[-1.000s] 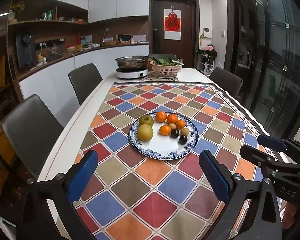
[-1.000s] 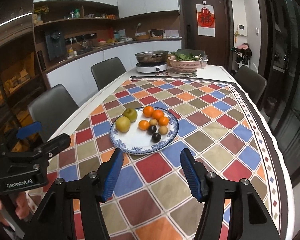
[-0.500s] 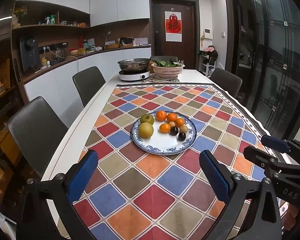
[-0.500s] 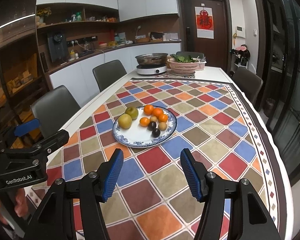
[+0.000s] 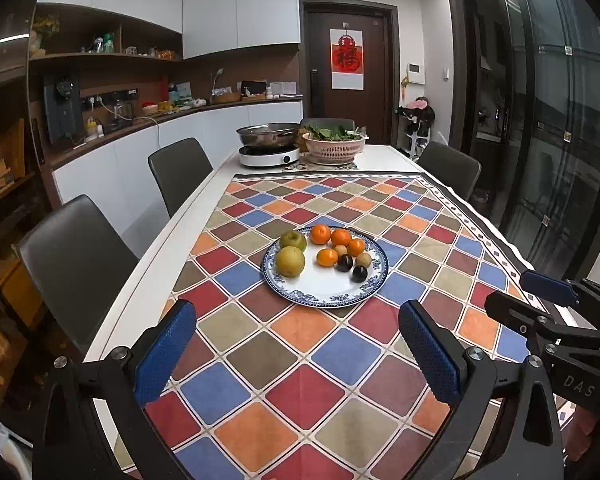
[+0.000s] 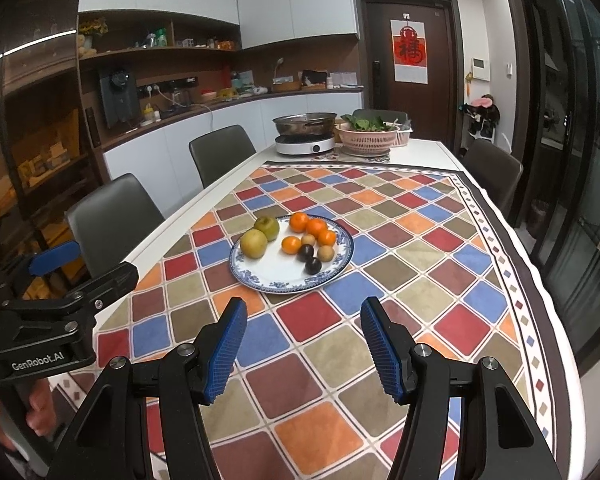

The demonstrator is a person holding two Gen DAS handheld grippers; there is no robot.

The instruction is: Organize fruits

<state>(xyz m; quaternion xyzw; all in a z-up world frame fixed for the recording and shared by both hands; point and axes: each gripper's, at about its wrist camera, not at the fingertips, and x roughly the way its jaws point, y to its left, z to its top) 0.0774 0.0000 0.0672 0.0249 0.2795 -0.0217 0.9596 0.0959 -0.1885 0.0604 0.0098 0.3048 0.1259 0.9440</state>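
Pears, oranges and dark plums (image 5: 344,263) crowd the blue-rimmed plate (image 5: 324,298).

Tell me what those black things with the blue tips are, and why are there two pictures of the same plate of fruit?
Those are two grabbing tools, a bit like big tongs. A person holds one in each hand, and each tool has a small camera looking out along its two fingers. That is why you get two pictures: one from the left gripper and one from the right gripper. Each picture also catches the other tool at its edge.

The blue parts are soft pads for gripping. Both tools are open and hold nothing; they hang above the checkered tablecloth.

Ahead sits a blue-and-white plate with two big yellow-green fruits, four small oranges, two dark plums and two small brown fruits. At the far end of the table are a pan on a cooker and a pink basket of greens.
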